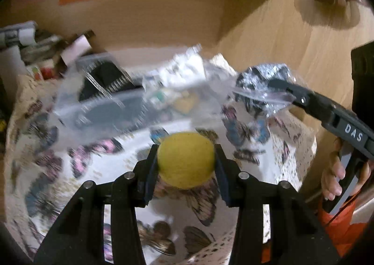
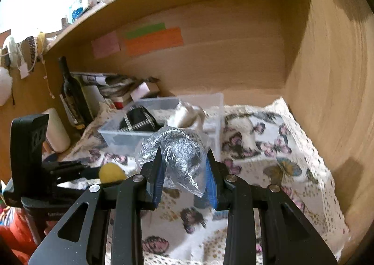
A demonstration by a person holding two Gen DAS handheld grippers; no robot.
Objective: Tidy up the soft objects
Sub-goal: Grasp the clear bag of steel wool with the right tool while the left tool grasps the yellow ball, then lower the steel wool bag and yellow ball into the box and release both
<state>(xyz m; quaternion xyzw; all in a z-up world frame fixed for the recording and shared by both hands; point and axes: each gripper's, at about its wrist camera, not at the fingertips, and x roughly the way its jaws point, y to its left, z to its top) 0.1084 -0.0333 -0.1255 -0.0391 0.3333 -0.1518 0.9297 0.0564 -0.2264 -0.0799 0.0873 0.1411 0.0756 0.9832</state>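
Observation:
A yellow felt ball sits between the black fingers of my left gripper, which is shut on it just above the butterfly cloth. In the right wrist view the same ball shows at the lower left. My right gripper is shut on a clear plastic bag with a grey knitted item inside. From the left wrist view, this bag hangs at the tip of the right gripper. Behind it stands a clear plastic bin holding a black trimmed item and a white soft item.
Wooden shelf walls close in the back and right. A dark bottle, a white cylinder and stacked papers crowd the left. A person's hand holds the right gripper's handle.

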